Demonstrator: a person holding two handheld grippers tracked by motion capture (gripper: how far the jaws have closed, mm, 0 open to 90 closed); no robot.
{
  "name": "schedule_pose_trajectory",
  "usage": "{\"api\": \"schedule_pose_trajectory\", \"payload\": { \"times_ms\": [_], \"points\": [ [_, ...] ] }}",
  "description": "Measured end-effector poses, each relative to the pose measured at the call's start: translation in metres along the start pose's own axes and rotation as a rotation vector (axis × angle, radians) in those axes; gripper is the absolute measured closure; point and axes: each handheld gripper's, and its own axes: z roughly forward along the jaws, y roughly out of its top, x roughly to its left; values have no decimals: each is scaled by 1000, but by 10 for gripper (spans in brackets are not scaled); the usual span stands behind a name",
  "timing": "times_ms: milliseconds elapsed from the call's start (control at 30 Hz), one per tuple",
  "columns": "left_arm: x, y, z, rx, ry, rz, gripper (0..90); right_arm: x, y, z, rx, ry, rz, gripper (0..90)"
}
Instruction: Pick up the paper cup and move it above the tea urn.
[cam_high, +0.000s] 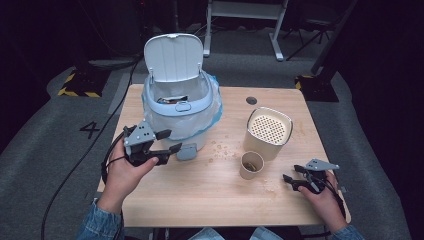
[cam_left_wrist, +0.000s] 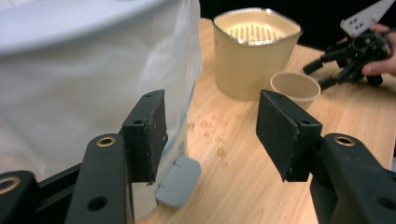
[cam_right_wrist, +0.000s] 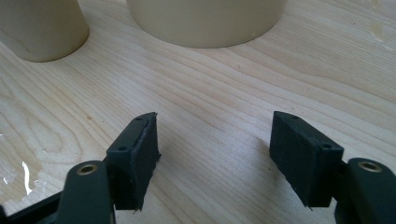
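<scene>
High view: left gripper (cam_high: 167, 141) sits low beside the white lidded plastic bin with a translucent liner bag (cam_high: 180, 107), fingers spread, pinching nothing, just above the small grey pedal tab (cam_high: 186, 151) at the bin's foot on the light wooden counter (cam_high: 210, 195). Lid is up already. Likely step — reaching for that pedal; keep the fingers off the liner and come down square on the tab. Right gripper (cam_high: 292, 179) rests on the counter near the small beige cup (cam_high: 251, 165) and the beige perforated-top canister (cam_high: 268, 131) — fingers spread, nothing between them.
</scene>
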Motion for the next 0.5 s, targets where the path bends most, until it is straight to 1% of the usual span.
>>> {"api": "schedule_pose_trajectory", "payload": {
  "times_ms": [33,100,133,233,333,367,433,467,500],
  "points": [
    [0,-4,0,5,0,-2,432,0,0,0,0,0,0,327],
    [0,-13,2,8,5,-21,420,0,0,1,2,3,-1,311],
    [0,-16,2,10,10,-24,413,0,1,1,3,2,-3,303],
    [4,-28,4,9,6,-54,414,1,1,1,6,3,-1,290],
    [6,-38,6,33,9,-70,412,1,1,2,6,2,-3,285],
    [6,-42,8,35,1,-84,410,1,1,2,6,1,-3,278],
    [6,-47,10,40,-9,-97,405,1,1,2,11,-8,5,250],
    [6,-51,12,46,-10,-110,402,1,1,2,12,-12,8,244],
    [7,-54,13,58,-4,-113,397,1,1,2,12,-13,10,241]
  ]
}}
